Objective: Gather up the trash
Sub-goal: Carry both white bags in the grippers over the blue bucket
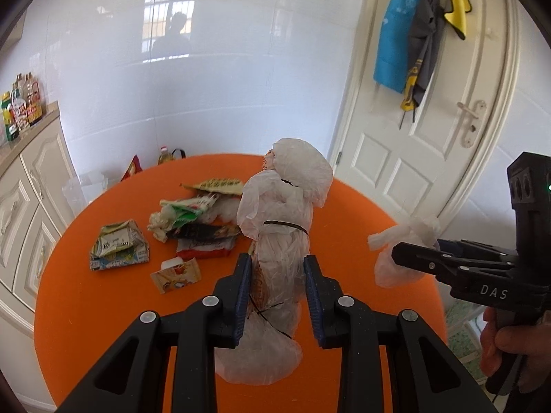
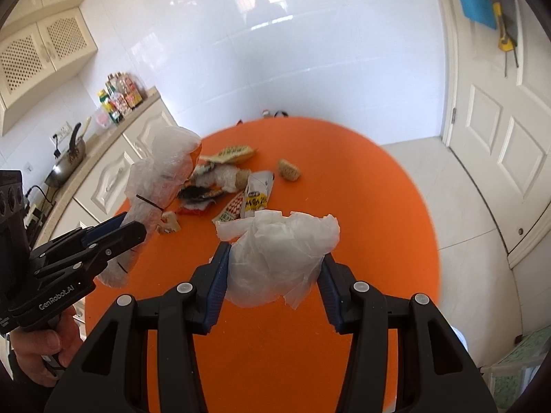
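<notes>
Two tongs work over the round orange tabletop (image 1: 86, 285). Left tongs (image 1: 277, 272) are clamped on a long translucent plastic bag (image 1: 279, 213) with dark lines across it, held above the tabletop. Right tongs (image 2: 273, 268) pinch a crumpled white plastic bag (image 2: 275, 258), also lifted off the surface. Beyond them, a pile of wrappers (image 1: 196, 220) lies near the tabletop's middle: folded carton (image 1: 118, 246), small sachet (image 1: 175, 275), yellow-green packet (image 1: 217, 186). Further off, bottles (image 1: 20, 106) stand on a cream cabinet counter; a white door (image 1: 430, 120) with hanging cloths is at the right.
</notes>
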Available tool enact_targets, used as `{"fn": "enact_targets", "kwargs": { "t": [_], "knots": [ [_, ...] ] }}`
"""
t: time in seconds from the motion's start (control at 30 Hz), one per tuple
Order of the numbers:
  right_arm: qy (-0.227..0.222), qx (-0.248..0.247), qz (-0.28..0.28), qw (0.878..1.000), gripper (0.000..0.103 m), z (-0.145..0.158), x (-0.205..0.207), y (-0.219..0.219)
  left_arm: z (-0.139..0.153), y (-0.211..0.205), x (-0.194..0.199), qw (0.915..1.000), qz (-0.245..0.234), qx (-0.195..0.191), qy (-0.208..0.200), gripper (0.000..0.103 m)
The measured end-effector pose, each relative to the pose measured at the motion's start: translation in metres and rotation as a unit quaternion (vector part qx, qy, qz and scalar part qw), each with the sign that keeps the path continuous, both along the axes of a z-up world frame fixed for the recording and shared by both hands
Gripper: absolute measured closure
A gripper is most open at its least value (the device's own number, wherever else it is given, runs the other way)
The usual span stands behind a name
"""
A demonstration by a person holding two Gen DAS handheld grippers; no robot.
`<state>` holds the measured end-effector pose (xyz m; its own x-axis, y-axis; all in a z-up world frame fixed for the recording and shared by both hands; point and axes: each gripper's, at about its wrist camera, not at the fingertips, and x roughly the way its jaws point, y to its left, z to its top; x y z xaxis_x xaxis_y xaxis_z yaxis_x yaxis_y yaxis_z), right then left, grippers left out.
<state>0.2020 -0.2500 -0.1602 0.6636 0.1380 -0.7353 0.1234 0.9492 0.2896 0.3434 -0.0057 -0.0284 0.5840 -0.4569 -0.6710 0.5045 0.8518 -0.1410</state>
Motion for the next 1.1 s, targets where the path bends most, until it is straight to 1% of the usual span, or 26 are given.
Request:
{"fn": "enact_targets", "kwargs": {
  "t": [0.13,0.17,0.27,0.37,0.47,0.53,0.63,0.73,0.8,0.9,0.97,1.1],
  "knots": [
    [-0.025,-0.009,-0.016,1.000,0.055,0.022,-0.020,-0.015,0.018,-0.011,-0.023,0.9994,-0.017,-0.015,-0.024,0.077],
    [-0.032,-0.011,-0.022,0.999,0.055,0.030,-0.027,-0.021,0.018,-0.020,-0.032,0.9992,-0.022,-0.019,-0.029,0.077],
    [-0.052,-0.023,-0.043,0.997,0.055,0.049,-0.048,-0.037,0.029,-0.030,-0.052,0.9976,-0.043,-0.031,-0.043,0.077],
    [-0.072,-0.035,-0.078,0.994,0.055,0.071,-0.079,-0.063,0.038,-0.049,-0.066,0.9952,-0.075,-0.045,-0.045,0.077],
    [-0.082,-0.053,-0.117,0.988,0.055,0.087,-0.111,-0.088,0.045,-0.074,-0.079,0.9911,-0.114,-0.056,-0.041,0.077],
    [-0.083,-0.065,-0.145,0.984,0.055,0.093,-0.131,-0.105,0.046,-0.094,-0.088,0.9874,-0.141,-0.060,-0.037,0.077],
    [-0.076,-0.074,-0.187,0.977,0.055,0.091,-0.160,-0.132,0.041,-0.128,-0.104,0.9816,-0.180,-0.056,-0.028,0.077],
    [-0.052,-0.073,-0.226,0.970,0.055,0.073,-0.185,-0.158,0.026,-0.162,-0.115,0.9757,-0.214,-0.047,-0.005,0.077],
    [-0.034,-0.063,-0.249,0.966,0.055,0.054,-0.202,-0.175,0.011,-0.182,-0.120,0.9714,-0.234,-0.035,0.014,0.077],
    [0.002,-0.050,-0.273,0.961,0.055,0.020,-0.221,-0.194,-0.022,-0.213,-0.126,0.9645,-0.259,-0.011,0.050,0.077],
    [0.029,-0.033,-0.286,0.957,0.055,-0.010,-0.231,-0.209,-0.047,-0.231,-0.129,0.9598,-0.271,0.009,0.074,0.077],
    [0.078,0.008,-0.308,0.948,0.055,-0.069,-0.246,-0.237,-0.102,-0.261,-0.125,0.9533,-0.273,0.051,0.119,0.077]
  ]
}}
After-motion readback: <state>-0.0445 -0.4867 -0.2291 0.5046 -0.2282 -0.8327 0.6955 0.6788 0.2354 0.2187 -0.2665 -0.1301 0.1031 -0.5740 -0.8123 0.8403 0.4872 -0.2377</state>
